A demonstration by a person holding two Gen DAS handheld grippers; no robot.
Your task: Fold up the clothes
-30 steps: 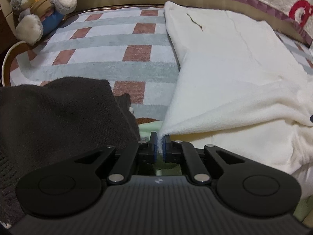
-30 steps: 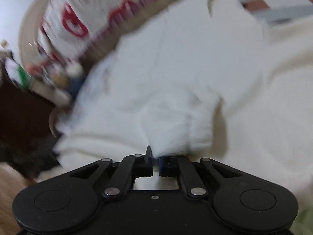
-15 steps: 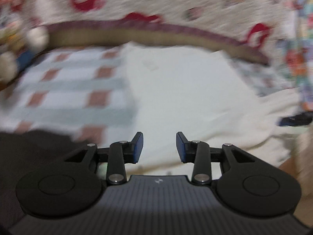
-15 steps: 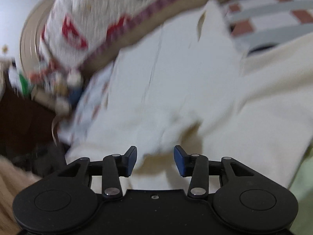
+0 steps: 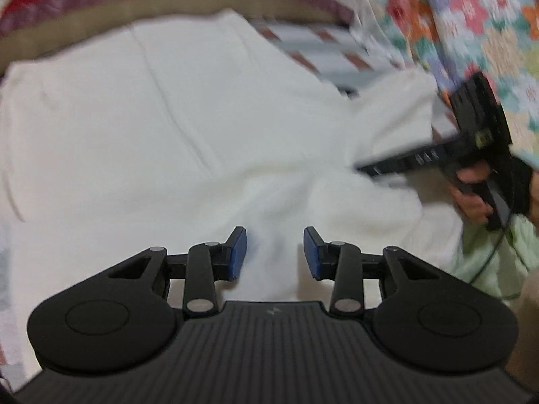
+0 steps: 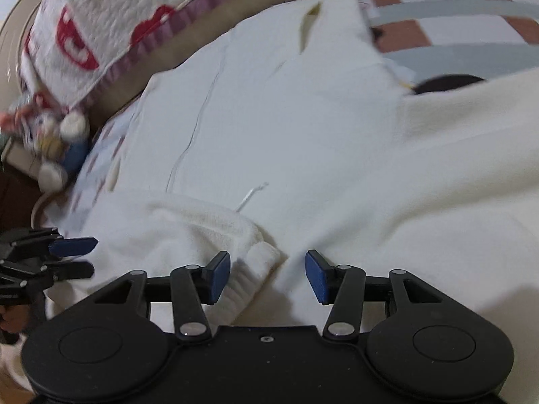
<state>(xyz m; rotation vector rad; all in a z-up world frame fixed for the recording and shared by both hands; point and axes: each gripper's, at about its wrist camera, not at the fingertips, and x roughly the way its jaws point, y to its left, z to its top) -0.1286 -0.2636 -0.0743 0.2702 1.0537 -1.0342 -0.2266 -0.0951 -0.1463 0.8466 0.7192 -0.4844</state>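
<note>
Two pairs of tongs hang over one bed (image 6: 454, 27), whose checked cover shows grey and rust squares beyond the cloth. We see the largest item first: a white fleece garment (image 5: 188, 128) spread flat across the bed, reaching the quilted edging (image 6: 84, 33) at the far side. Its sleeve (image 6: 202, 222) lies folded in over the body, the ribbed cuff (image 6: 256, 269) turned toward us. A stuffed toy (image 6: 57, 144) sits off the garment's far corner. Smaller still are the tools. Our left tongs (image 5: 274, 252) stand part open above a rumple of fleece with nothing pressed between the pads. Our right tongs (image 6: 267, 276) stand wider, their jaws closing slightly; the cuff lies just inside the left pad, but no pad presses on it. In the left view the right tongs appear side-on, held in a hand (image 5: 471, 195). We judge that one sleeve fold is laid down and released, so the step in hand is repositioning. The next move seems to call for a fresh grip on the opposite sleeve or the hem, both tongs taking the cloth together.
</note>
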